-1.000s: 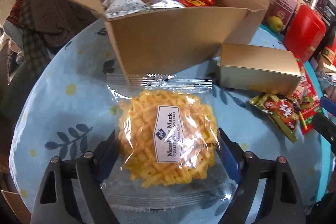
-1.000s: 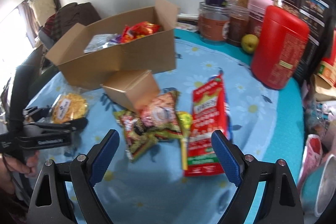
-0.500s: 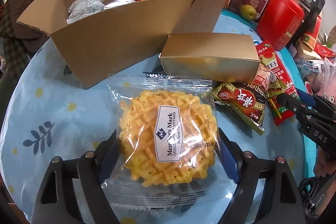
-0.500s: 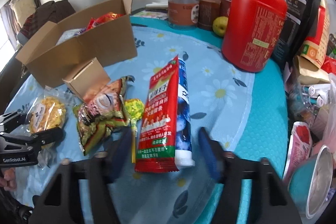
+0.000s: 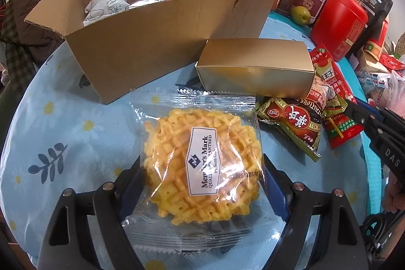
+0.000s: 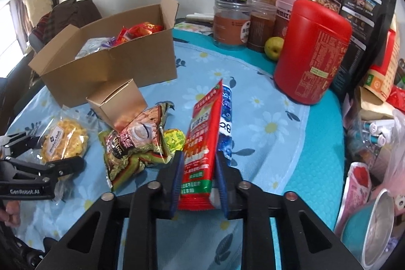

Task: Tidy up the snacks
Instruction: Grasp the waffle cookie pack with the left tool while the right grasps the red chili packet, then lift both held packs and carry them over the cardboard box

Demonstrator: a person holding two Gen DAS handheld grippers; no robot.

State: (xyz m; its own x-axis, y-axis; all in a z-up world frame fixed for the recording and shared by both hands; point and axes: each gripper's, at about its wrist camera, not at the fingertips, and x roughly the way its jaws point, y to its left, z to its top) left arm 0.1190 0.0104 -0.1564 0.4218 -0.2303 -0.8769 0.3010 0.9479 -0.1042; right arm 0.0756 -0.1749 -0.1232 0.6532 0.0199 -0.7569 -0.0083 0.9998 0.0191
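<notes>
My left gripper [image 5: 201, 176] is shut on a clear packet holding a yellow waffle snack [image 5: 202, 143], just above the blue floral tablecloth. Behind it stands an open cardboard box [image 5: 162, 37] with several snacks inside. In the right wrist view, my right gripper [image 6: 198, 163] is closing its jaws, and the pads press on a long red snack packet [image 6: 205, 123] that stands buckled on its edge. A blue packet [image 6: 226, 113] lies right behind the red one. The left gripper with the waffle packet [image 6: 64, 142] shows at the left edge.
A small gold box [image 5: 255, 67] lies in front of the cardboard box, with a brown snack bag [image 6: 136, 141] and a yellow-green sweet [image 6: 173, 138] beside it. A red canister [image 6: 311, 52], jars [image 6: 231, 24] and a green fruit [image 6: 274, 47] line the back right.
My right gripper moved over the red packet and closed its jaws on it, so the packet now stands on edge. The left view swung right with the waffle packet still gripped.
</notes>
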